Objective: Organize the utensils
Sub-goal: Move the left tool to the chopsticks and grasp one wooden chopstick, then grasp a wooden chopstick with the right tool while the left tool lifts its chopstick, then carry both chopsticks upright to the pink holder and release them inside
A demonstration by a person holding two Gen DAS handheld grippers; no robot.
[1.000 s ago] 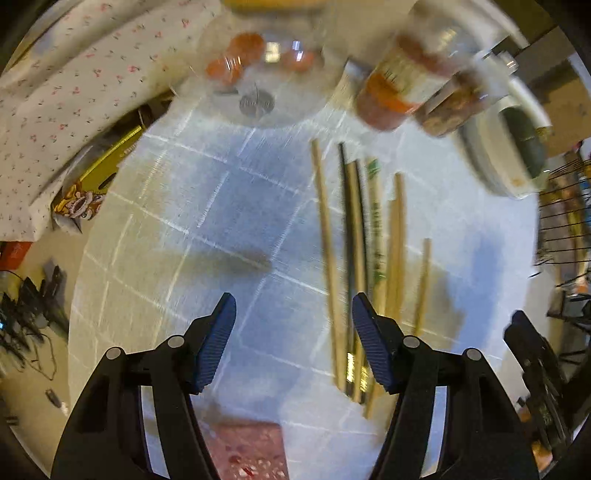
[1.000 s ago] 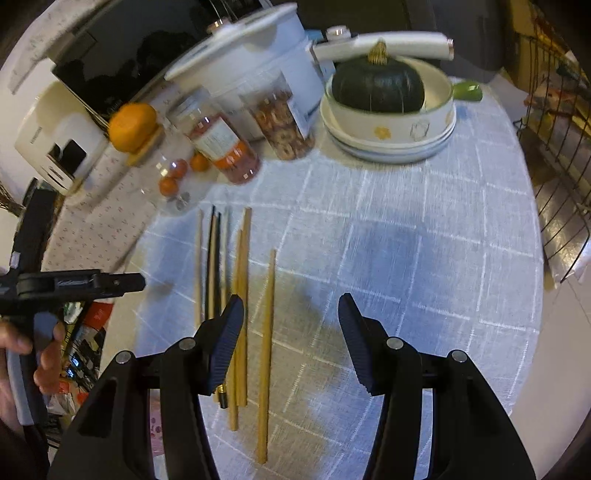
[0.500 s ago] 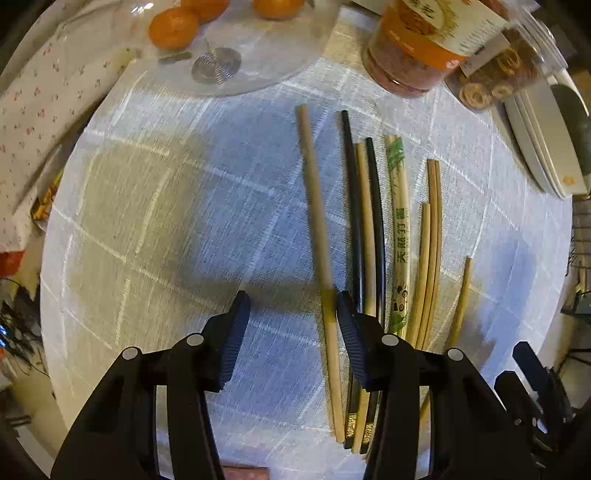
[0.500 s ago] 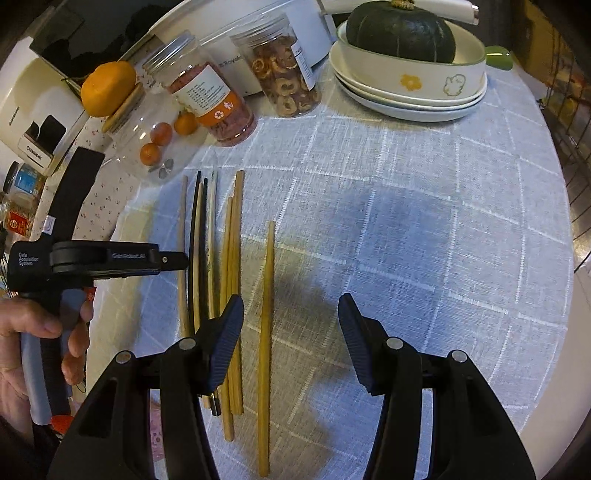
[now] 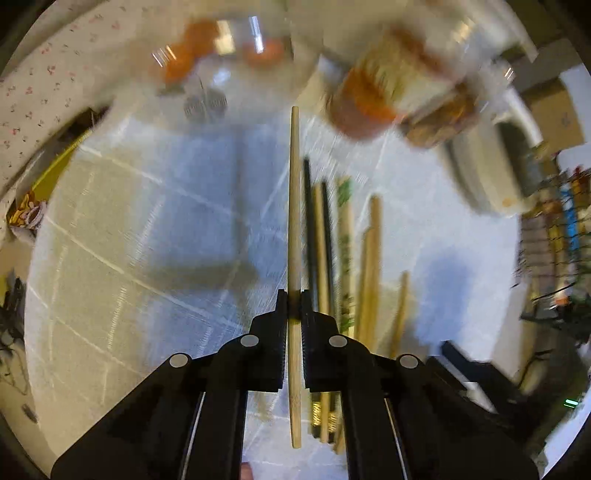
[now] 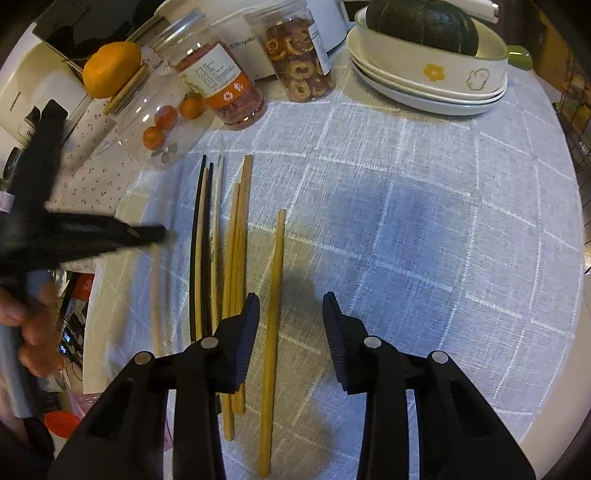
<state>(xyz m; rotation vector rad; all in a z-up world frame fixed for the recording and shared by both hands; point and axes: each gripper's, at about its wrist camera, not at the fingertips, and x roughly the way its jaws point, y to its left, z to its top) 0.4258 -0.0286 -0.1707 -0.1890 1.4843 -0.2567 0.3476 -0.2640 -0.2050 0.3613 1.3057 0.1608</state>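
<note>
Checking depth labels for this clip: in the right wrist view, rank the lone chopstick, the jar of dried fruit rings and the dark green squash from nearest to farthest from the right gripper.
1. Lone chopstick: lying between the open jaws of the right gripper.
2. Jar of dried fruit rings: far side of the table, ahead and slightly left.
3. Dark green squash: farthest, in the bowl at the upper right.

A round table (image 6: 443,192) under a pale grid-checked cloth, with a black wire rack (image 6: 576,122) beside it.

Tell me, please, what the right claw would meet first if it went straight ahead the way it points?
Probably the lone yellow chopstick lying between the open fingers of the right claw, then bare tablecloth; depth is unclear.
</note>
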